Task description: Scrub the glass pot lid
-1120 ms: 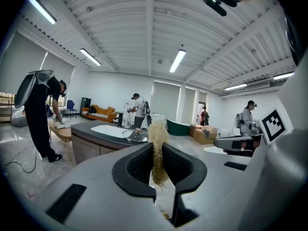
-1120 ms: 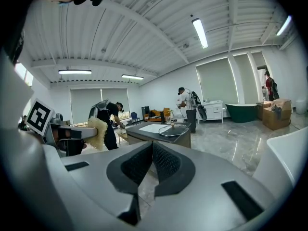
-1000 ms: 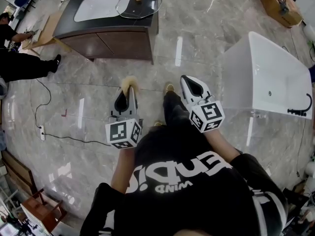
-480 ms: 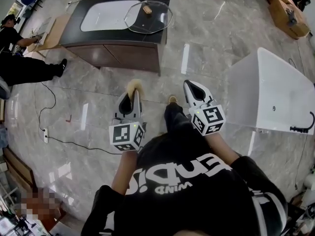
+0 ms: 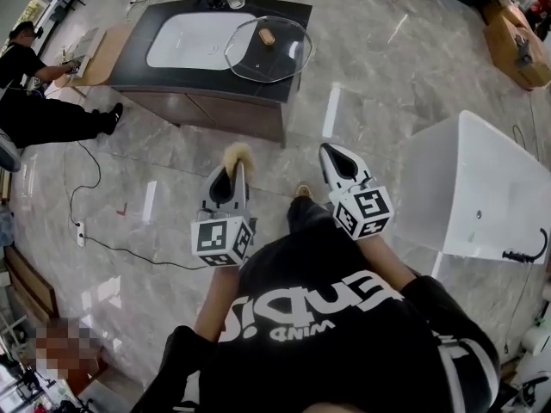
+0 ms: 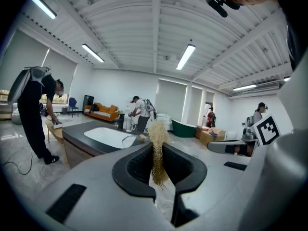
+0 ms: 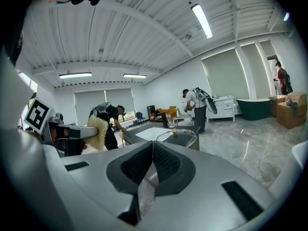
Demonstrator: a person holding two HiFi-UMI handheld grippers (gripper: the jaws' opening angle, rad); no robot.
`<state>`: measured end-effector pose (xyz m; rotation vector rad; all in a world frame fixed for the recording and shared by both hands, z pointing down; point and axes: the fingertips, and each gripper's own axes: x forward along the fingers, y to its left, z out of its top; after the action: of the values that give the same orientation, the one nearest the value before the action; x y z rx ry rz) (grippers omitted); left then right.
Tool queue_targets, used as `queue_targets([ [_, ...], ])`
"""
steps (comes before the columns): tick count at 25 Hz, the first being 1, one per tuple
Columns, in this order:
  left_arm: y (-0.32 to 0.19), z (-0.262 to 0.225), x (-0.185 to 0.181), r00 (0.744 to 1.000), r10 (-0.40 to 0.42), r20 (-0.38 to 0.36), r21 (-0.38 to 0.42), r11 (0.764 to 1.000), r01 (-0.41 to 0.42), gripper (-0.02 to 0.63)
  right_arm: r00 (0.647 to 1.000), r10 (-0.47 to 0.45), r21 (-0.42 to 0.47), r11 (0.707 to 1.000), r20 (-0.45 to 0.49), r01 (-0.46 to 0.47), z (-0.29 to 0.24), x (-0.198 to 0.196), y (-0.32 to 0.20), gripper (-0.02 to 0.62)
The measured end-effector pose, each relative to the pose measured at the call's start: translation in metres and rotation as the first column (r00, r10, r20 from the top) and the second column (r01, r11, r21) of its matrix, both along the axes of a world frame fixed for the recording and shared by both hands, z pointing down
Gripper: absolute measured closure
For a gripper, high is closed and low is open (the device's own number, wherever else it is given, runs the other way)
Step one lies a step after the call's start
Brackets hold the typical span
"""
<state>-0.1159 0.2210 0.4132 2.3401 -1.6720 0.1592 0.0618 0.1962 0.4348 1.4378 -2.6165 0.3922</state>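
Glass lid (image 5: 269, 50) on surface (image 5: 129, 69) at its right edge, sink basin (image 5: 194, 41) left of lid. Bathtub (image 5: 482, 179) on floor, well right. Left tongs (image 5: 232, 169) with scrubber (image 5: 237, 154) and right tongs (image 5: 332, 151) side by side before surface

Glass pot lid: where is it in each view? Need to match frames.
Head view: glass pot lid top centre, on the dark counter's right end.
Left gripper view: lid small, centre-left, just left of the scrubber.
Right gripper view: lid centre, above the jaws.
Shared landmark: white sink basin beside it.
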Motion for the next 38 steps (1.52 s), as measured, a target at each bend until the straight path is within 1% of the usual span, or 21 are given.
queue_targets([
  [5,-0.033,-0.004,0.008,0.999,-0.034,-0.003,0.000,0.999,0.034,0.555,0.999,-0.035,0.005,0.999,0.003,0.035,-0.005,0.006,-0.039,0.581],
  [11,-0.068,-0.006,0.019,0.997,-0.072,-0.007,0.018,0.997,0.072,0.555,0.997,-0.071,0.012,0.997,-0.003,0.071,-0.006,0.016,-0.076,0.581],
  [17,-0.095,-0.008,0.027,0.994,-0.105,-0.006,0.034,0.994,0.105,0.555,0.995,-0.103,0.017,0.994,-0.009,0.104,-0.008,0.024,-0.104,0.581],
  [23,-0.115,-0.005,0.024,0.993,-0.121,-0.002,0.028,0.992,0.121,0.555,0.992,-0.123,0.005,0.992,0.001,0.123,-0.004,0.019,-0.126,0.581],
  [29,-0.141,0.001,0.013,0.992,-0.122,-0.007,0.029,0.992,0.122,0.555,0.991,-0.130,-0.006,0.991,-0.006,0.130,0.006,0.008,-0.150,0.581],
  [38,-0.205,0.013,-0.001,0.996,-0.083,-0.036,0.002,0.997,0.083,0.555,0.993,-0.120,-0.024,0.993,-0.020,0.119,0.010,-0.015,-0.205,0.581],
])
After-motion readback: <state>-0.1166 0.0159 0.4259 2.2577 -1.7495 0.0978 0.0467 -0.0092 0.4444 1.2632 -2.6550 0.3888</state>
